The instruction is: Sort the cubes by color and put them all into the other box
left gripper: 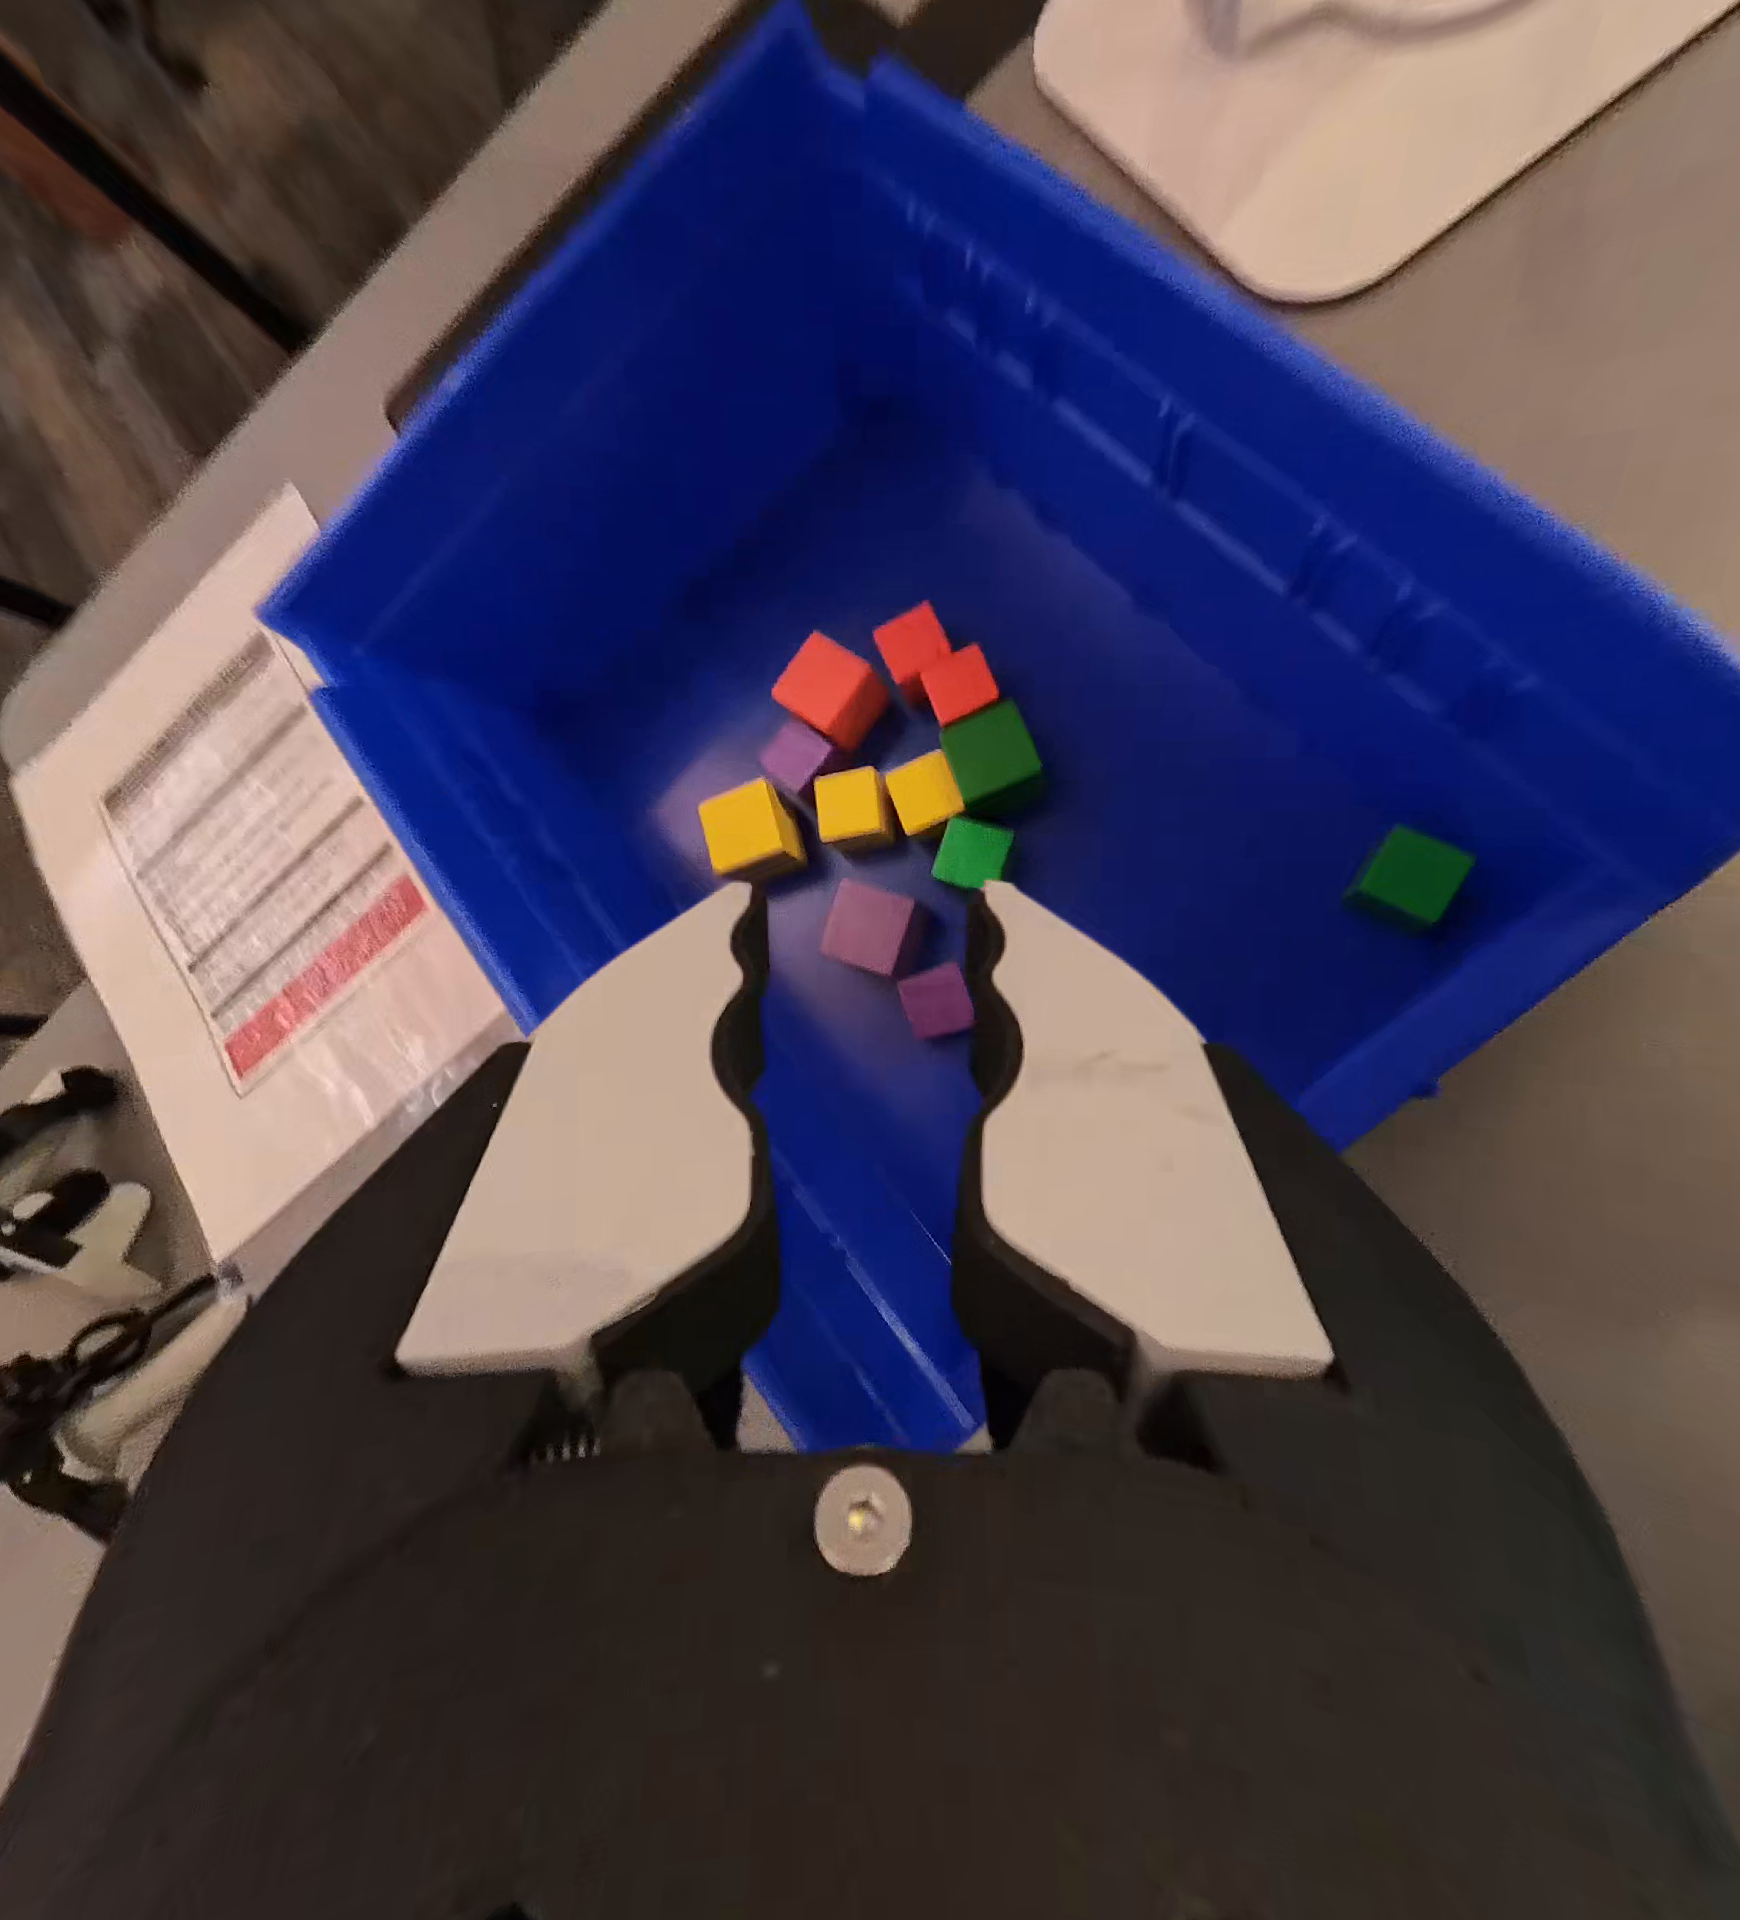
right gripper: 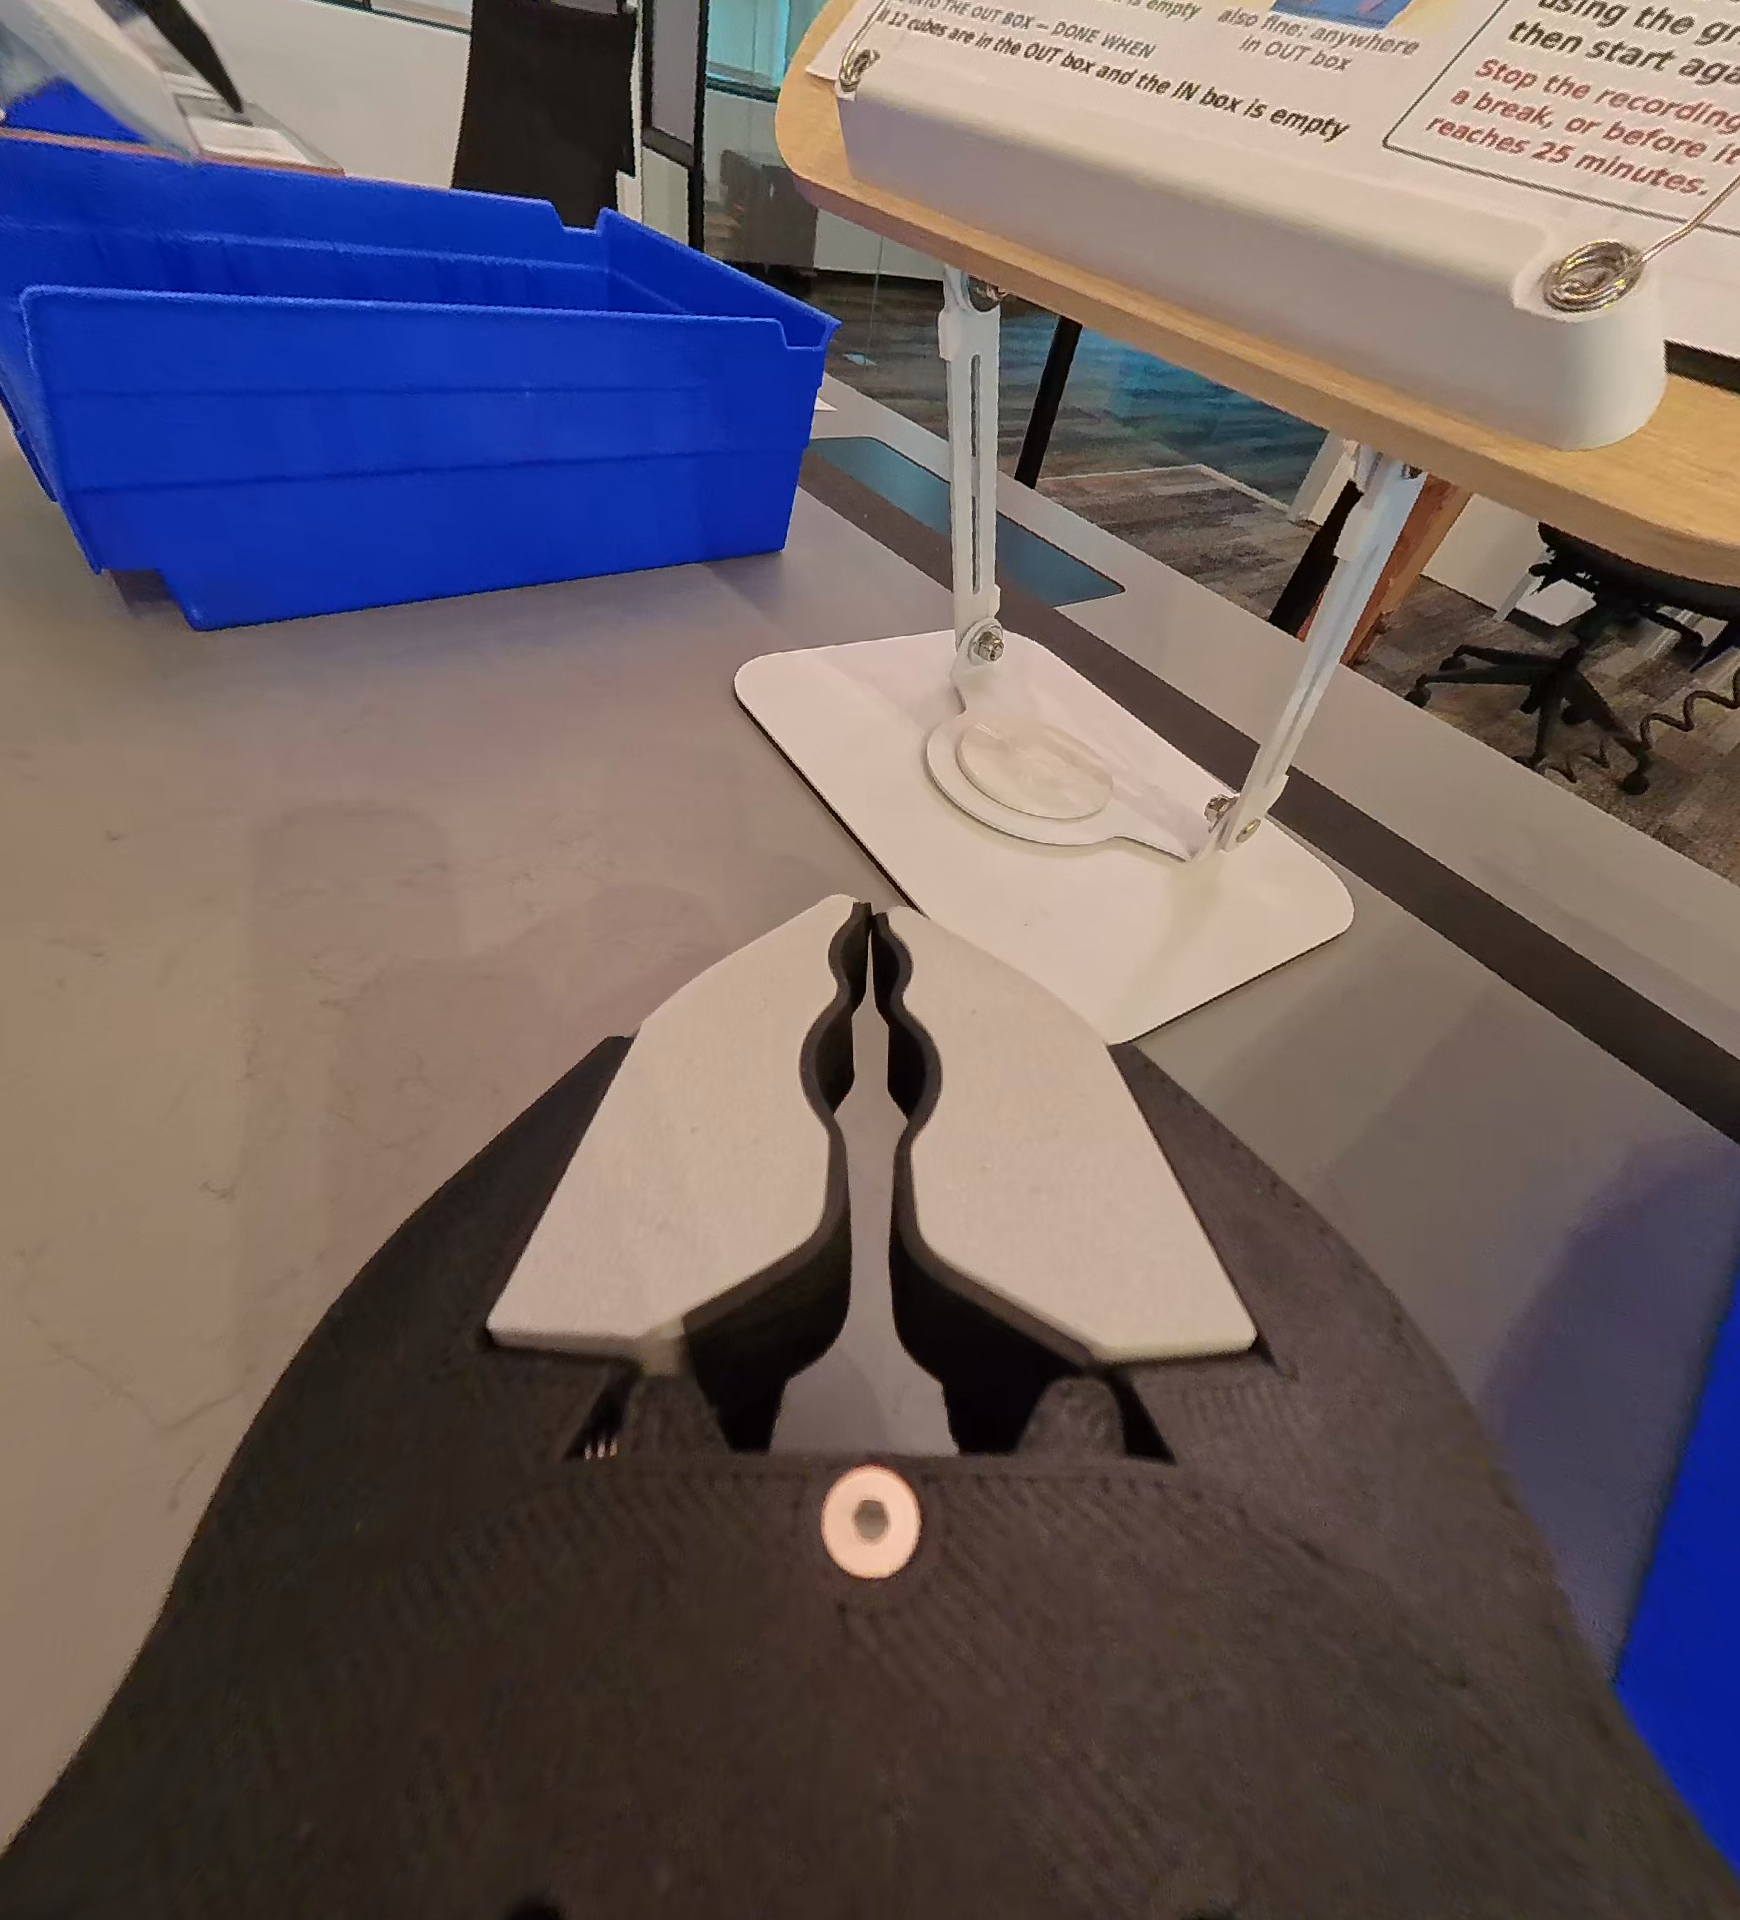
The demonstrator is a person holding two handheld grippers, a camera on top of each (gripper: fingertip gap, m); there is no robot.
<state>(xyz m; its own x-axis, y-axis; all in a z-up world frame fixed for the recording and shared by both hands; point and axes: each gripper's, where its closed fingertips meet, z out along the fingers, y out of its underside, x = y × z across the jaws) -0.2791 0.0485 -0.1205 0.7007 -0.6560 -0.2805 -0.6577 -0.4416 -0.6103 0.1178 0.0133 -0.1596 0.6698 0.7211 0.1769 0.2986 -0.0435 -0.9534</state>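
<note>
Purple cube [left gripper: 872,927] between open left tongs [left gripper: 868,894]

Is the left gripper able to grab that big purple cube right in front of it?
Probably yes. The left gripper is open above the blue box, and the purple cube lies between its fingertips with nothing on top of it.

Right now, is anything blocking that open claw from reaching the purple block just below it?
Nothing visible does. The left gripper hangs open over the blue box, and the purple cube shows in the gap between its fingertips, uncovered. A smaller purple cube lies close beside it.
</note>
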